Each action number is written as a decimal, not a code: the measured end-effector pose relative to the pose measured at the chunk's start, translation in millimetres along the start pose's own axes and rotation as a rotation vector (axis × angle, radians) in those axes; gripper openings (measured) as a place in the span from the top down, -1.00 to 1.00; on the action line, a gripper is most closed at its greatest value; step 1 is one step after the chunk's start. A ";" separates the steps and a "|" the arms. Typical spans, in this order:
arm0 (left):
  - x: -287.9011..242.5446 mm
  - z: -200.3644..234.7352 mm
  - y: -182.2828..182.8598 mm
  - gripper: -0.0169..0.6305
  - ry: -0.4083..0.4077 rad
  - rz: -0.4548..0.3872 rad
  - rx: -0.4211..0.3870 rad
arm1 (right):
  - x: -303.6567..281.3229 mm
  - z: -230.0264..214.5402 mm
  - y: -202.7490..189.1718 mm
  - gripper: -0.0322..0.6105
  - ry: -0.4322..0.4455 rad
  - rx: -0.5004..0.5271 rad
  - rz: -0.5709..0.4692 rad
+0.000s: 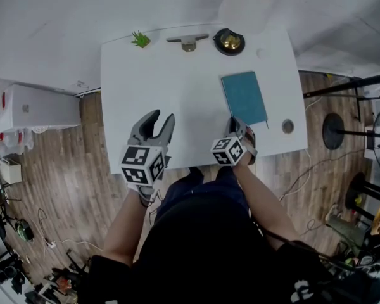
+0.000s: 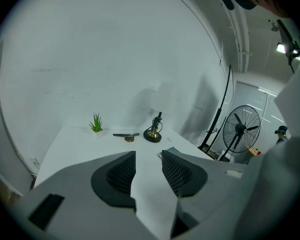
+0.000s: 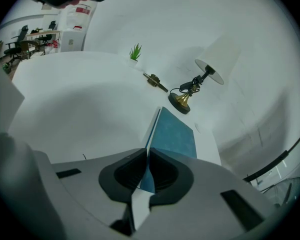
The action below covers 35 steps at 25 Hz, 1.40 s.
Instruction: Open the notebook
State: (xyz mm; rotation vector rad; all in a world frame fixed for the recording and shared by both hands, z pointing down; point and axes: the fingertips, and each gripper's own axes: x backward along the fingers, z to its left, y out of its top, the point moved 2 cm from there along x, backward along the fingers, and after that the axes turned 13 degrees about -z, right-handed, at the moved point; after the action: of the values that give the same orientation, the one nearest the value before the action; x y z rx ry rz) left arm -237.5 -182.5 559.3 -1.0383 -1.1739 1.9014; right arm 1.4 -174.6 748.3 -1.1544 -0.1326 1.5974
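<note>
1. Right gripper (image 3: 147,151) sits closest to its own camera. Its jaws are clenched on the near left corner of the teal notebook (image 3: 176,133), with the blue cover edge pinched between the pads. I judge the corner is chosen because a thin cover peels up most easily there.
2. Notebook lies on the white table (image 1: 177,87), right of centre, just ahead of the person. The cover is mostly down and the book is not yet open.
3. White page edges show along its left side in the right gripper view. The free edge therefore looks to be on the left and the spine on the right, though this is a reading, not a certainty.
4. Long axis runs away from the person, with the far end leaning slightly left. The short near edge faces the person.
5. Left gripper (image 1: 162,118) hovers over bare table, well to the left of the notebook. Its jaws are apart with nothing between them. It is probably kept free to steady the book once the cover lifts.
6. Along the far edge of the table stand a small potted plant (image 1: 140,39), a small metal object (image 1: 187,42) I cannot identify, and a brass-based desk lamp (image 1: 229,41).
7. A dark round disc (image 1: 287,126) lies near the notebook's near right corner, apart from it.
8. Off the table, a standing fan (image 2: 245,129) is visible in the left gripper view.
</note>
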 end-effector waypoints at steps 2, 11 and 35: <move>0.6 0.3 -1.9 0.45 -0.003 0.002 0.011 | 1.3 -1.5 1.4 0.84 0.004 -0.012 0.001; -0.2 -3.3 0.1 0.47 -0.015 -0.012 0.030 | 17.1 -23.9 15.0 0.87 0.023 -0.112 -0.052; -67.7 -87.3 13.7 0.52 -0.013 -0.052 0.061 | 65.4 -214.9 -20.1 0.89 -0.019 -0.610 -0.213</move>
State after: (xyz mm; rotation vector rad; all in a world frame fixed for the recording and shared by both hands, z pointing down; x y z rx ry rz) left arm -131.3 -210.6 541.3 -0.9545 -1.1321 1.8941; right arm 175.4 -213.8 610.4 -1.5244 -0.7715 1.4119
